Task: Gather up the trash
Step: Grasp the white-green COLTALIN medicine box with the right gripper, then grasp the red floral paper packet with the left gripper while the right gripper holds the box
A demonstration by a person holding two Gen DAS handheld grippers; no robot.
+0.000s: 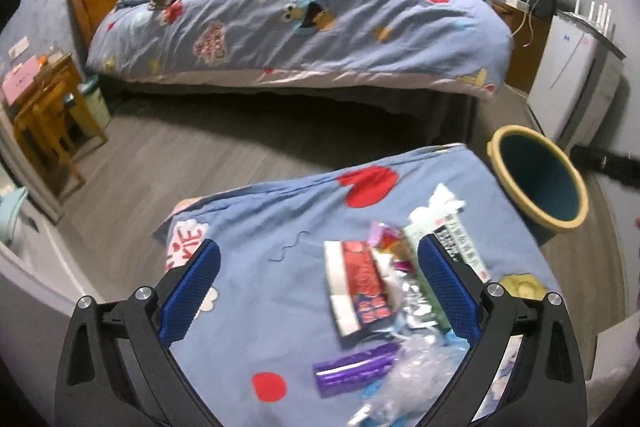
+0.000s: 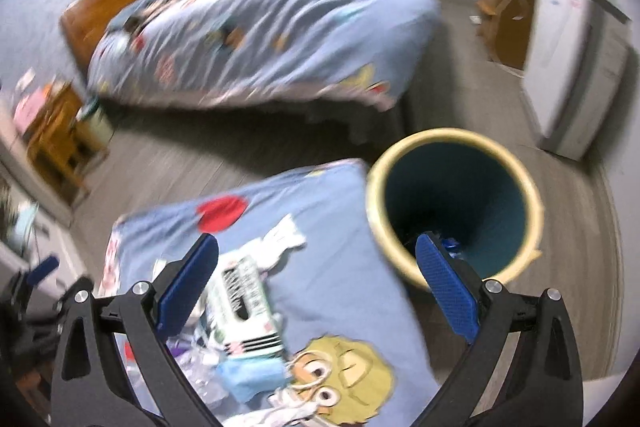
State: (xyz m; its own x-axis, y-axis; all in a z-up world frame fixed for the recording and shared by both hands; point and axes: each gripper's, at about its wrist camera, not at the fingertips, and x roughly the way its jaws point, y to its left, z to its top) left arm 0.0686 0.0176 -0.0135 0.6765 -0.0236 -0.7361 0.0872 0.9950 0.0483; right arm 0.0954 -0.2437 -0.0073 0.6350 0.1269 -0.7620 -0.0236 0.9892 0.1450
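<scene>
Wrappers on the cloth-covered surface, bin just right (bed behind)

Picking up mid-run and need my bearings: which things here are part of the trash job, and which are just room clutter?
For the job:
- bin, beside the near cloth
- red wrapper
- purple wrapper
- green and white packet
- clear plastic
- blue face mask

Just lying about:
- bed
- wooden stand
- white fridge
</scene>
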